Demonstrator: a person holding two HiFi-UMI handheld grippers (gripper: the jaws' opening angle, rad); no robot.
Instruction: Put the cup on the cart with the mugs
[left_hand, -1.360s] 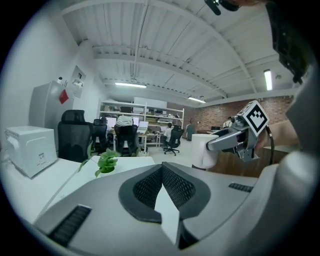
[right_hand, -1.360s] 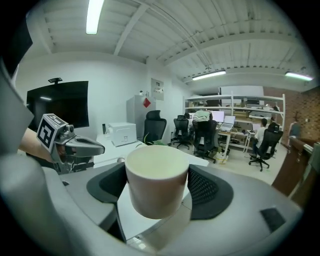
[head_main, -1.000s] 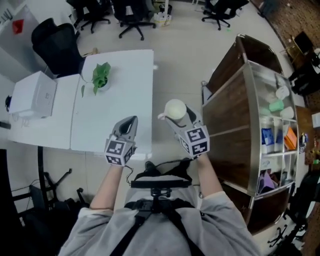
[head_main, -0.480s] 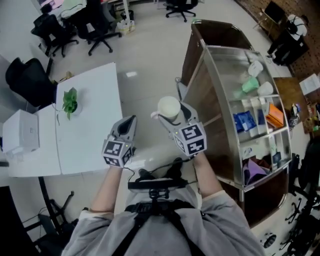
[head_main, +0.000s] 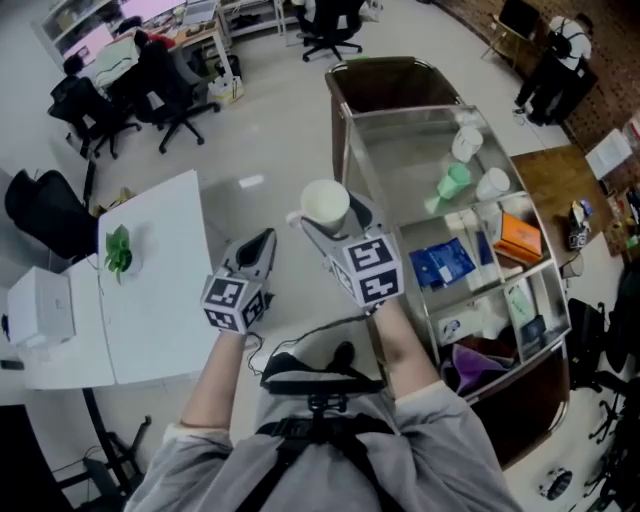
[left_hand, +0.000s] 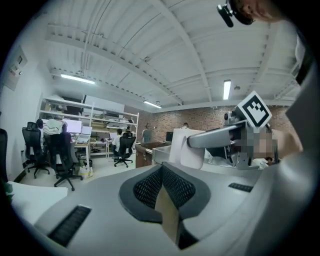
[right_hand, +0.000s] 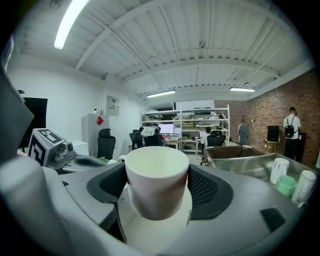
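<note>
A white cup (right_hand: 156, 182) stands upright between the pads of my right gripper (right_hand: 156, 192), which is shut on it; in the head view the cup (head_main: 324, 204) is held in the air just left of the cart. The steel cart (head_main: 400, 165) has a top shelf with two white mugs (head_main: 467, 144) and a green one (head_main: 453, 182); these mugs (right_hand: 292, 182) show at the right in the right gripper view. My left gripper (head_main: 256, 252) is shut with nothing in it, held above the floor beside the right one.
A white table (head_main: 150, 280) with a small plant (head_main: 117, 250) and a white box (head_main: 38, 308) lies to the left. Office chairs (head_main: 165, 95) stand behind. The cart's lower shelves hold blue packets (head_main: 445, 265) and an orange box (head_main: 520, 235).
The view has swung right: the cart now sits nearer the middle and the table has slid left. My right gripper with the cup has come closer to the cart's top shelf.
</note>
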